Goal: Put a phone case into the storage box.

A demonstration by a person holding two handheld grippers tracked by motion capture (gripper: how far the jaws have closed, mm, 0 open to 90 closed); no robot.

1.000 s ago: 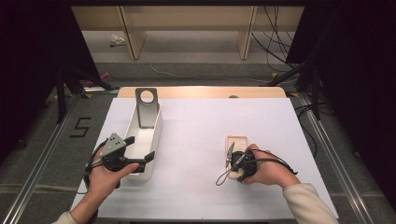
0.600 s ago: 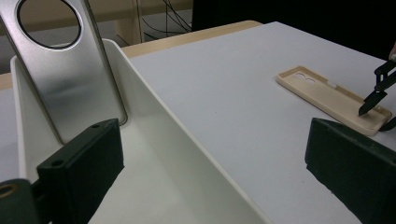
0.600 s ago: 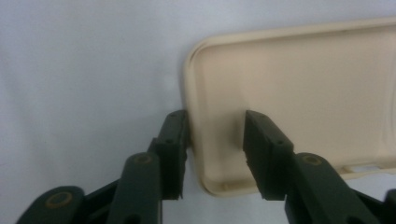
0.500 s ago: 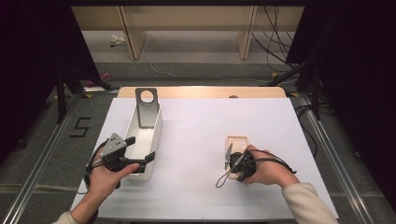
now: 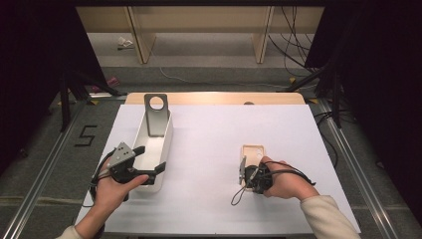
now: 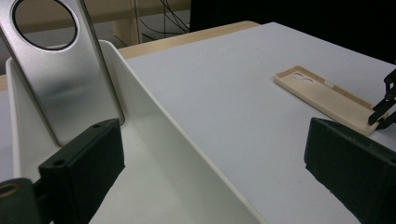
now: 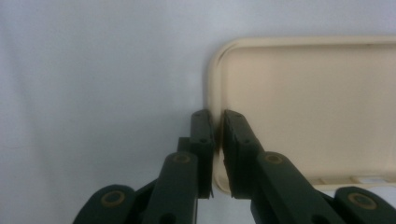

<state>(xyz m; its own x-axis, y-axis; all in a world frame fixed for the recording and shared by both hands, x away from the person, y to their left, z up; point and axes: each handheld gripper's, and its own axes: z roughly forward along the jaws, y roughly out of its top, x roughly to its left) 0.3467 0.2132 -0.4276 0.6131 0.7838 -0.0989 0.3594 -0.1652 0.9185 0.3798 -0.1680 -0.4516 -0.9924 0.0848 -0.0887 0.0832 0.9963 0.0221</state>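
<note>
Phone case (image 5: 252, 155), beige with its hollow side up, lies flat on the white surface (image 5: 209, 144) right of centre, its two camera holes at the far end and its near end under the right gripper (image 5: 242, 172). In the right gripper view the case (image 7: 308, 107) fills the upper right, and the two black fingers (image 7: 203, 140) are closed on its raised rim at the near left corner, one finger outside the wall and one inside, with only the thin rim between them. The right hand (image 5: 283, 178) holds that gripper from the near right, and its cable loops onto the surface toward the near side. At the left stands a long white bin (image 5: 155, 144), running from near to far, with a grey metal plate (image 5: 157, 114) leaning upright against its far end; the plate has a round hole near its top. The left gripper (image 5: 149, 162), held by the left hand (image 5: 112, 191), hovers at the near end of the bin with its fingers spread wide and gripping nothing. In the left gripper view one finger (image 6: 84, 163) sits over the inside of the bin (image 6: 154, 135) just in front of the plate (image 6: 65, 70), while the other finger is out over the bare surface beyond the bin's right wall. The case (image 6: 327, 95) shows there well to the right, apart from the bin.
</note>
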